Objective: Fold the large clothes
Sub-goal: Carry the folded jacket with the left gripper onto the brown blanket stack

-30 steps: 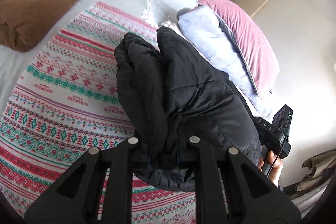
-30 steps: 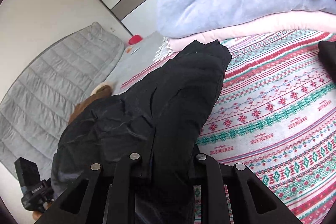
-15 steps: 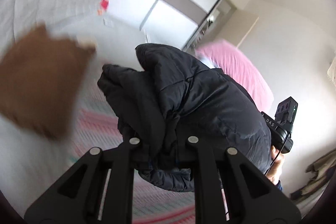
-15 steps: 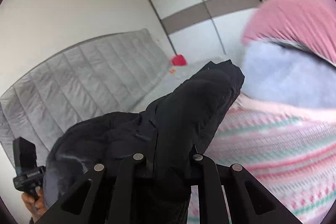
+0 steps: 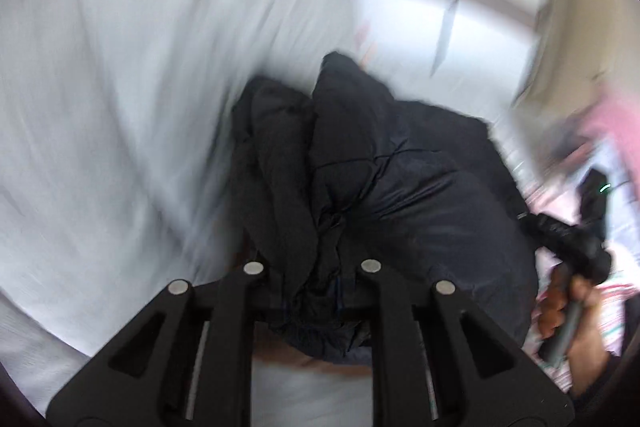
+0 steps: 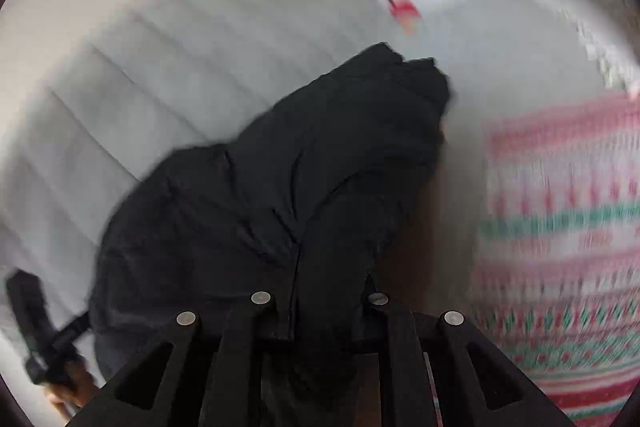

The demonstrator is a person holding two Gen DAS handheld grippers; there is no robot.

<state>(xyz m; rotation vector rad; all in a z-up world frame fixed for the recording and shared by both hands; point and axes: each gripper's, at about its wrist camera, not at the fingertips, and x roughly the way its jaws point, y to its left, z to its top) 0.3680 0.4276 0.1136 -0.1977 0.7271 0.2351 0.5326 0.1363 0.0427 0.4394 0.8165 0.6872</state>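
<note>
Blurred grey bedding (image 5: 120, 107) behind; black jacket (image 5: 400, 195) bunched between both clamped tools, left gripper (image 5: 312, 291) and right gripper (image 6: 320, 311)

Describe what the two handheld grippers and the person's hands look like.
Both the left gripper and right gripper are matte black plastic, each with two angular fingers, triangular cut-outs and round silver rivets. The right hand is bare with a dark sleeve; a green light glows nearby.

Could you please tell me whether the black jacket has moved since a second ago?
Yes. The black jacket, gripped by both grippers, has swung left off the patterned blanket toward the grey quilted headboard.
</note>
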